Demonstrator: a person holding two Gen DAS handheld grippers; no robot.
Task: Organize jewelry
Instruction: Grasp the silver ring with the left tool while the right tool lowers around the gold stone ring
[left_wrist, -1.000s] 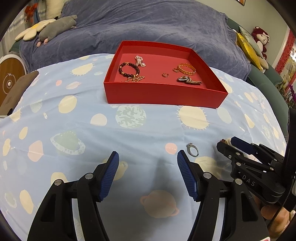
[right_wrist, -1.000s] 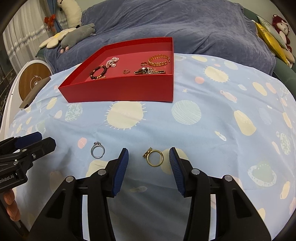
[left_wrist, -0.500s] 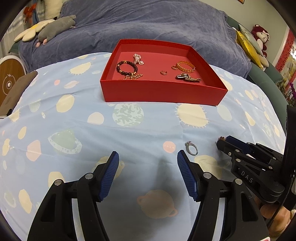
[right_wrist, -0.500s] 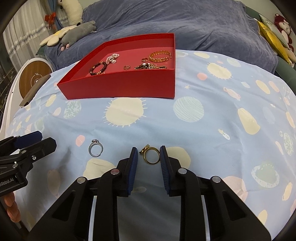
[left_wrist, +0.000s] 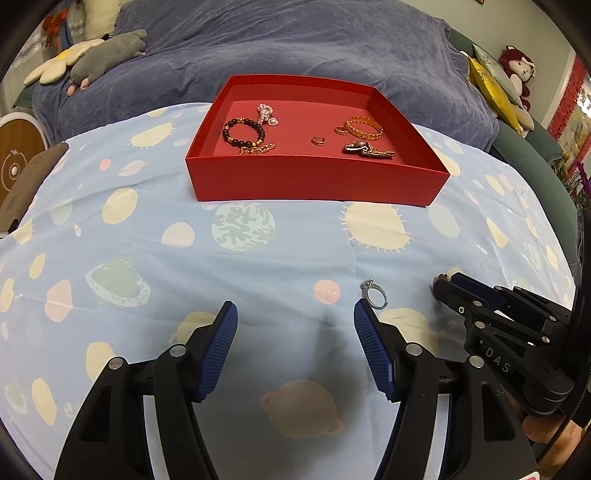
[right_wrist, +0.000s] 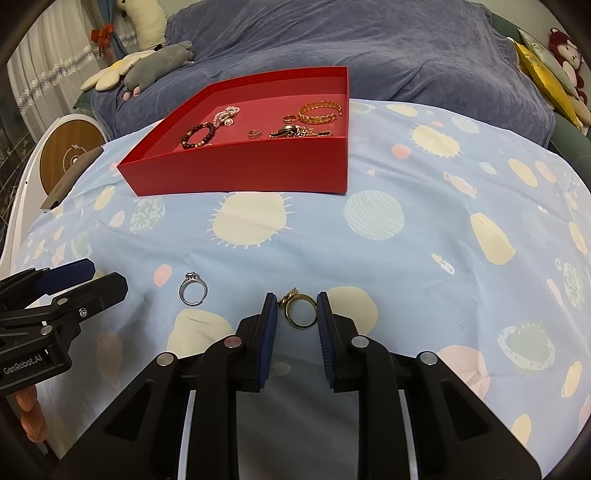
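Observation:
A red box (left_wrist: 317, 181) sits on the planet-print cloth and holds several jewelry pieces, among them a dark bead bracelet (left_wrist: 243, 132) and a gold chain bracelet (left_wrist: 364, 128); the box also shows in the right wrist view (right_wrist: 258, 166). A silver ring (left_wrist: 375, 294) lies on the cloth just past the right fingertip of my open, empty left gripper (left_wrist: 295, 328). The silver ring also shows in the right wrist view (right_wrist: 192, 290). My right gripper (right_wrist: 296, 314) has its blue pads closed against both sides of a gold ring (right_wrist: 301, 308) that rests on the cloth.
A light blue planet-print cloth (left_wrist: 258, 251) covers the table. A blue-covered sofa (left_wrist: 295, 48) with plush toys (left_wrist: 92, 59) lies behind. A round wooden item (right_wrist: 70, 155) and a dark flat device (right_wrist: 70, 177) sit at the left edge.
My right gripper moved forward around the gold ring and closed its jaws onto it. My left gripper stayed open and drifted slightly.

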